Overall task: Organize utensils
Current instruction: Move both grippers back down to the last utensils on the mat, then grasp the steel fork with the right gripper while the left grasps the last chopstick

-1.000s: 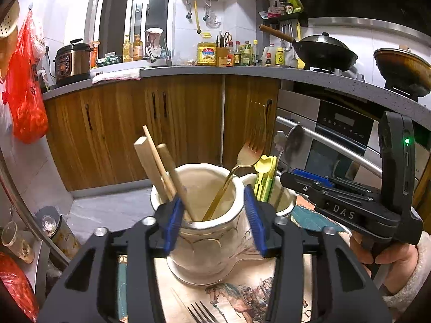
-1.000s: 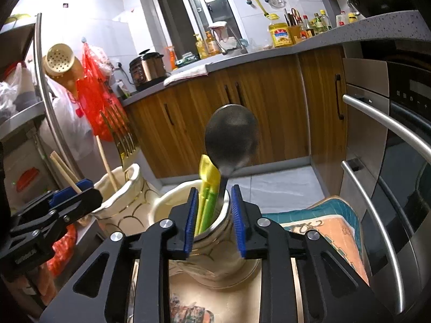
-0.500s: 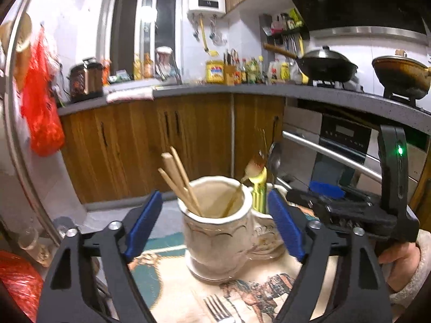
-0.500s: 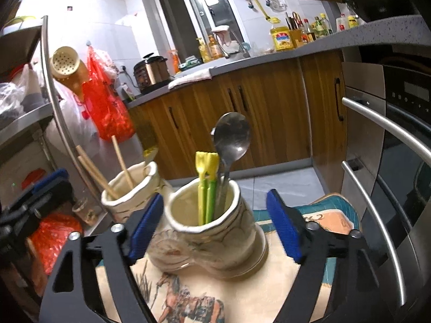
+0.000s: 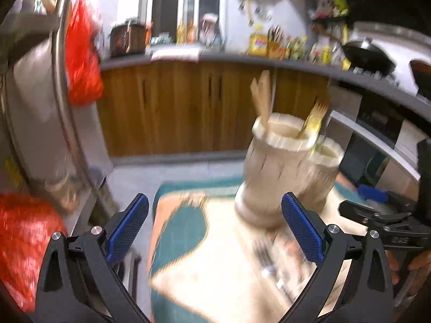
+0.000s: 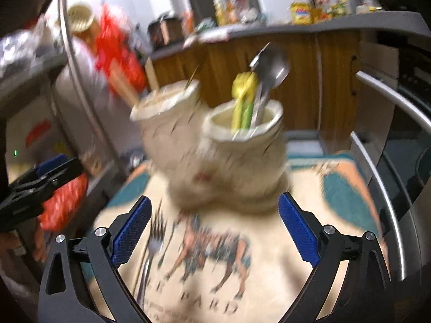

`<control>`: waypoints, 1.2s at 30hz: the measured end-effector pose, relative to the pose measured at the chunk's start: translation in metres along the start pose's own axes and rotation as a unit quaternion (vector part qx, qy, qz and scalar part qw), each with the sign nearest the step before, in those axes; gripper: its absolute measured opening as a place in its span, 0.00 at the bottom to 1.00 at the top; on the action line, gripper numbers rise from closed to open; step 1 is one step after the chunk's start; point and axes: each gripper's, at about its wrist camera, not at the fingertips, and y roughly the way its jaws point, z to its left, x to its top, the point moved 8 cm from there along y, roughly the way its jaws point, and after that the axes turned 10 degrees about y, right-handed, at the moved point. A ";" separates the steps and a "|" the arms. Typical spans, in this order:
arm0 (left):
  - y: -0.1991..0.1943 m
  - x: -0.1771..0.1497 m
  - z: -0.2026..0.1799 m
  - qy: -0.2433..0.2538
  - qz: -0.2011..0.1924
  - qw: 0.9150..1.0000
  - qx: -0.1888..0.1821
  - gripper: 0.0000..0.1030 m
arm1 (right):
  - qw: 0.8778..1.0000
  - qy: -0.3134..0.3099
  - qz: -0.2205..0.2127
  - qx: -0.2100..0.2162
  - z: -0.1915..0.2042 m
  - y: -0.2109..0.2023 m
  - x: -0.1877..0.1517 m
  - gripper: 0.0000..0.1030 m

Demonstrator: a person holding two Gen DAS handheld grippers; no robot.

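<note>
**Both grippers let go, backed off**

L gripper [image 5: 215,228]: jaws wide, empty; a sec ago they hugged the chopstick cup [image 5: 272,172], now ahead, right of centre. R gripper [image 6: 215,231]: jaws wide too, spoon cup [image 6: 247,150] ahead between them, no contact. Fork [image 6: 150,253] on mat [image 6: 309,196] by R's left jaw, prob next.

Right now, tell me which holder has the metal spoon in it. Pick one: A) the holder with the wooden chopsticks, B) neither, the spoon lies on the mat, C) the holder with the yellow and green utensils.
C: in the right wrist view the metal spoon stands in the right-hand holder beside the yellow and green utensils, while the chopsticks are in the other holder.
</note>
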 end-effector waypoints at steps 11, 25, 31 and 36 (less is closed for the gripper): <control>0.016 -0.055 -0.009 0.041 0.079 0.996 -0.001 0.95 | 0.992 -0.070 0.104 -0.001 0.046 0.024 -0.069 0.62; 0.017 -0.060 -0.010 0.016 0.088 0.996 -0.011 0.94 | 0.984 -0.108 0.144 -0.012 0.071 0.041 -0.096 0.24; 0.021 -0.061 -0.008 0.008 0.093 0.996 -0.013 0.94 | 0.985 -0.098 0.144 -0.006 0.071 0.048 -0.092 0.09; 0.026 -0.063 -0.013 0.003 0.101 0.995 -0.027 0.94 | 0.989 -0.055 0.140 0.002 0.052 0.043 -0.079 0.06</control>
